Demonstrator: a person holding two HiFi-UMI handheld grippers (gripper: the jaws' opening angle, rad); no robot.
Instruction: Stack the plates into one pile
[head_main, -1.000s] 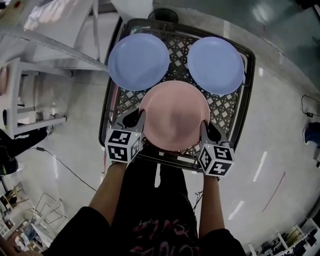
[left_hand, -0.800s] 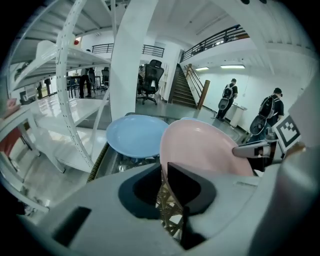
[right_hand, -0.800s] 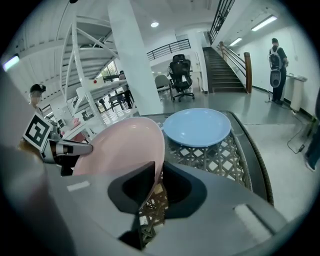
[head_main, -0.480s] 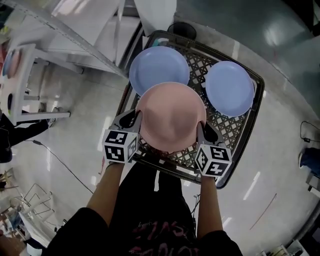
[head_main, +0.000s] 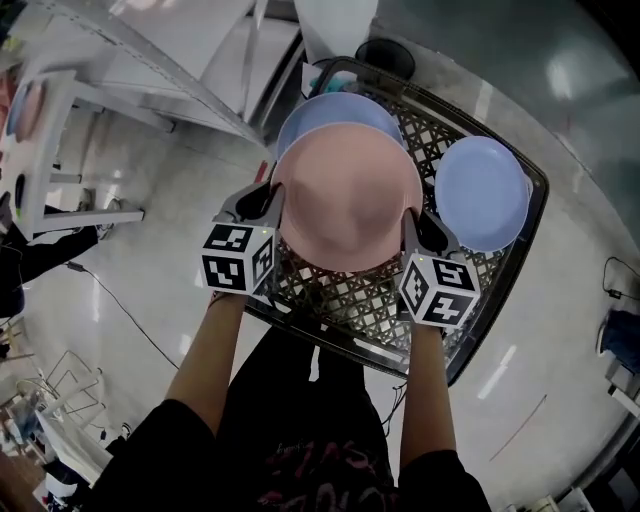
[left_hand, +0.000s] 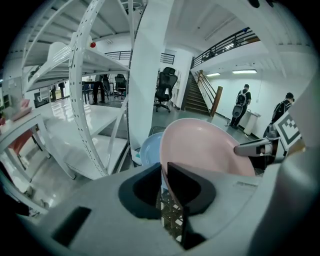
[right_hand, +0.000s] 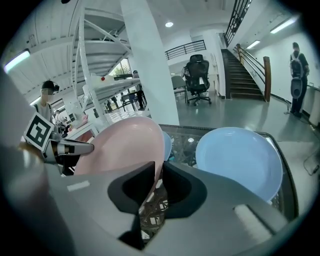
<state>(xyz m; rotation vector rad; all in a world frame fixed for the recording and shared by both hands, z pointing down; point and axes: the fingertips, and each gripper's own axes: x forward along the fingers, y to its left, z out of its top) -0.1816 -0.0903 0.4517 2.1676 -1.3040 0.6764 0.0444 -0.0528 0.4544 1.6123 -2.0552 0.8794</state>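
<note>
A pink plate (head_main: 345, 195) hangs above a black lattice-topped table (head_main: 350, 295), carried by its two side rims. My left gripper (head_main: 272, 208) is shut on its left rim and my right gripper (head_main: 413, 226) is shut on its right rim. In the left gripper view the pink plate (left_hand: 200, 147) rises from between the jaws of my left gripper (left_hand: 164, 172). It now covers most of the left blue plate (head_main: 330, 108), which lies on the table below it. A second blue plate (head_main: 482, 192) lies to the right, also seen in the right gripper view (right_hand: 237, 157) beside my right gripper (right_hand: 159, 175).
White shelving racks (head_main: 120, 90) stand left of the table, and a white pillar (head_main: 335, 25) and a dark round object (head_main: 385, 55) behind it. A cable (head_main: 130, 335) runs over the floor. Office chairs (right_hand: 196, 70), stairs (right_hand: 245, 67) and people (left_hand: 242, 100) are far off.
Both grippers have carried the pink plate away from me and to the left, from the table's near middle to above the left blue plate, which it now mostly hides.
</note>
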